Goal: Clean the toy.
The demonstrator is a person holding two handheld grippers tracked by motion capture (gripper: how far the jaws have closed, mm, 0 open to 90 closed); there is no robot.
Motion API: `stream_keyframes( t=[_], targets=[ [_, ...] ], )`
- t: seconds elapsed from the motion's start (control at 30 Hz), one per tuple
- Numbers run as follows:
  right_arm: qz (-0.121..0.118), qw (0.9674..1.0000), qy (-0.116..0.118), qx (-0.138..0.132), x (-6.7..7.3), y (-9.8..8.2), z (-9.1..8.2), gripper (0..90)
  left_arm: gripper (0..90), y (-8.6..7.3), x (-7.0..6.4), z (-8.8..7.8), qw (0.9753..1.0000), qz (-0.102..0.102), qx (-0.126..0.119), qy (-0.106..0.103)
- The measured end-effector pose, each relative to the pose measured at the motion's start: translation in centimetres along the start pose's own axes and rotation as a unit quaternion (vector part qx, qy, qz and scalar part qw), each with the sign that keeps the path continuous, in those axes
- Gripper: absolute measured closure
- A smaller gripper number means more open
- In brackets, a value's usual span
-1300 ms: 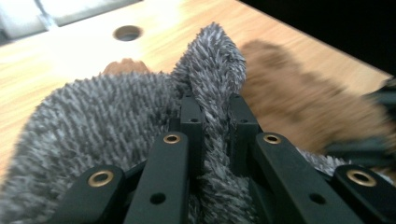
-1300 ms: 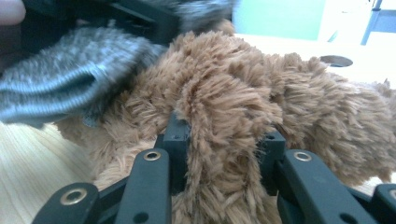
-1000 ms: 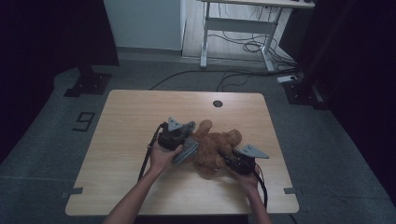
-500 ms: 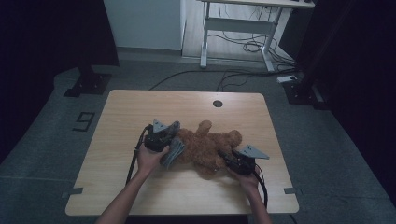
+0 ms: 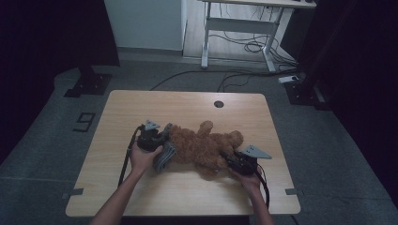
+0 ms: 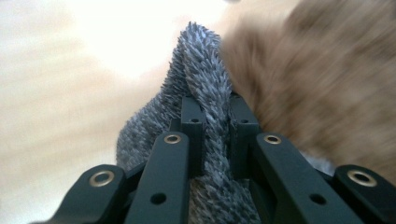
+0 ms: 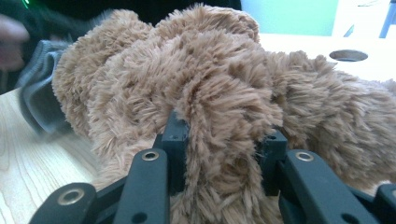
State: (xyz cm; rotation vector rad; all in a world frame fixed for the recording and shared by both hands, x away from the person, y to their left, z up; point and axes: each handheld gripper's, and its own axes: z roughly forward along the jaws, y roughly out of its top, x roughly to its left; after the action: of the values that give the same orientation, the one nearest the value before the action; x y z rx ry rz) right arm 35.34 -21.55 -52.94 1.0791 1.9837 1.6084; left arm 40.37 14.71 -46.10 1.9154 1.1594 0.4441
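Nearest the desk's front edge, two forearms come in from below, each hand carrying a set of tongs. The right tongs (image 5: 229,161) are clenched on a thick fold of the brown plush bear (image 5: 206,147); in the right gripper view the fur bulges between the two black jaws and hides their tips, so which limb is pinched is hard to tell. The left tongs (image 5: 162,146) are clamped tight on a strip of grey knitted cloth (image 5: 165,157); in the left gripper view the cloth stands up in a ridge between the jaws, with blurred brown fur just beside it on the right.

The bear lies stretched sideways across the middle of the desk (image 5: 141,108), between the two hands, and the grey cloth wraps its left end. How far the cloth reaches under the bear is hidden. The room is dim, so the bear's face cannot be made out.

Behind the bear the desk is bare wood up to a round cable hole (image 5: 218,104) near the far edge. Both side edges are well apart from the hands. Beyond lie cables (image 5: 244,47) on the floor and a white-legged table (image 5: 234,23).
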Motion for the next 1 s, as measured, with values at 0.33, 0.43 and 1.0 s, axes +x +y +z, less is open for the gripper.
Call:
stream_keyframes(
  t=[0.33, 0.43, 1.0],
  targets=[
    [-0.001, 1.0000, 0.000, -0.001, 0.0, 0.0, 0.0, 63.9, 79.6, 5.9, -10.2, 1.9, 0.9928, 0.081, -0.031, -0.083],
    [0.000, 1.0000, 0.001, -0.001, 0.0, 0.0, 0.0, 63.8, 79.6, 6.5, -13.4, 3.6, 0.9892, 0.112, -0.019, -0.093],
    [-0.005, 1.0000, -0.005, 0.002, 0.1, 0.0, 0.1, 63.6, 79.5, 4.4, -8.7, 5.3, 0.9950, 0.087, 0.038, -0.031]
  ],
)
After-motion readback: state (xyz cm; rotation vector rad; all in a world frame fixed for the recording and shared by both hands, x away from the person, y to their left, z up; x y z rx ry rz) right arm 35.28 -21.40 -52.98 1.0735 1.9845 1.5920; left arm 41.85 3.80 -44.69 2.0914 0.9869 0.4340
